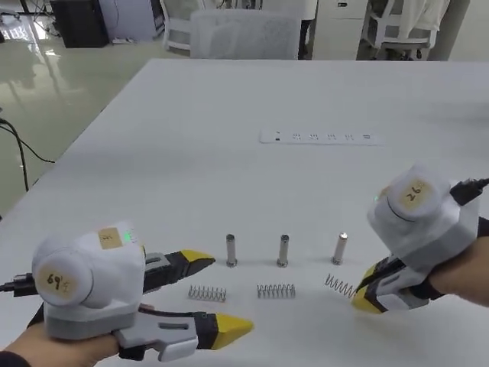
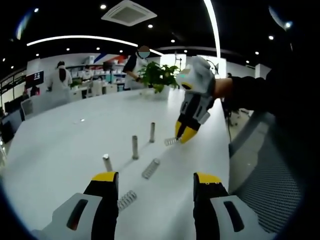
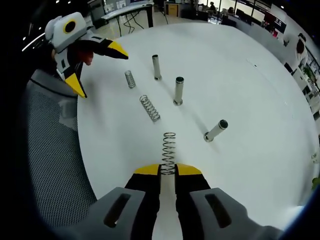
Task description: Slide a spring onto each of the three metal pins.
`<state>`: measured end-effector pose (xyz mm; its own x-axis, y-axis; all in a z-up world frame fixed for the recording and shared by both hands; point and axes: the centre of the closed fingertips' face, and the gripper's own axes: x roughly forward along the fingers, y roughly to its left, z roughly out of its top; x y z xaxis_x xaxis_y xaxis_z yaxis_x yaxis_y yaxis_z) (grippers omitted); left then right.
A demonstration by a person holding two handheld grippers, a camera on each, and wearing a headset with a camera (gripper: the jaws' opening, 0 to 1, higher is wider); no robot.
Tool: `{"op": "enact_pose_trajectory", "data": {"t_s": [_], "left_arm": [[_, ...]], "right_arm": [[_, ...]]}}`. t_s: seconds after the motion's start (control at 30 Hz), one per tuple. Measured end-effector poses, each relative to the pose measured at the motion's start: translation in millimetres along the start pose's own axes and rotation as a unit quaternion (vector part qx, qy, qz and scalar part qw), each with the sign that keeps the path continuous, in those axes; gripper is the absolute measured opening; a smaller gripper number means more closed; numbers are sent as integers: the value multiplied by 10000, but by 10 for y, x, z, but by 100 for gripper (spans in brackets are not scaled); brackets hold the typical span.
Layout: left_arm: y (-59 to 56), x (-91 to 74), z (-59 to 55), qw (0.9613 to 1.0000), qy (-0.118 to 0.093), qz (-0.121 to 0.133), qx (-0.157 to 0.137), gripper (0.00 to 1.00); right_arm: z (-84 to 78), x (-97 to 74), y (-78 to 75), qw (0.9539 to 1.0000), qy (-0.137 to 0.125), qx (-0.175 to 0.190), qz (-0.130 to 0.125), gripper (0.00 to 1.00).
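head view: three pins stand upright in a row on the table, one spring lying before each, close to its pin. the right gripper meets the right spring at its end.

left gripper view: the left gripper hangs wide open and empty near the left spring, likely on standby.

right gripper view: jaws narrow, pinching the right spring's near end, leaving the far end free to aim at the right pin. no pin carries a spring.
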<state>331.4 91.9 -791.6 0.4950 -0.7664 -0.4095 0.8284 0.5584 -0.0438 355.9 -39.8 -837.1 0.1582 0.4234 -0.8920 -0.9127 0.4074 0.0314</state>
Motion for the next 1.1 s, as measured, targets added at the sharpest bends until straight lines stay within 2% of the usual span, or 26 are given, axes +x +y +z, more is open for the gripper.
{"op": "enact_pose_trajectory", "data": {"t_s": [0.33,0.53,0.77,1.1], "left_arm": [[-75,153,106,9990,72,-375,234,53],[-85,252,164,9983,34,-507,272,48],[-169,350,224,9970,-29,-676,376,40],[-244,405,200,9952,6,-738,649,29]], "right_arm": [[221,-45,161,9989,-51,-398,247,8],[295,-42,208,9978,-58,-581,301,8],[391,-57,303,9956,-60,-838,407,8],[481,-55,490,9913,-55,-1140,654,8]]}}
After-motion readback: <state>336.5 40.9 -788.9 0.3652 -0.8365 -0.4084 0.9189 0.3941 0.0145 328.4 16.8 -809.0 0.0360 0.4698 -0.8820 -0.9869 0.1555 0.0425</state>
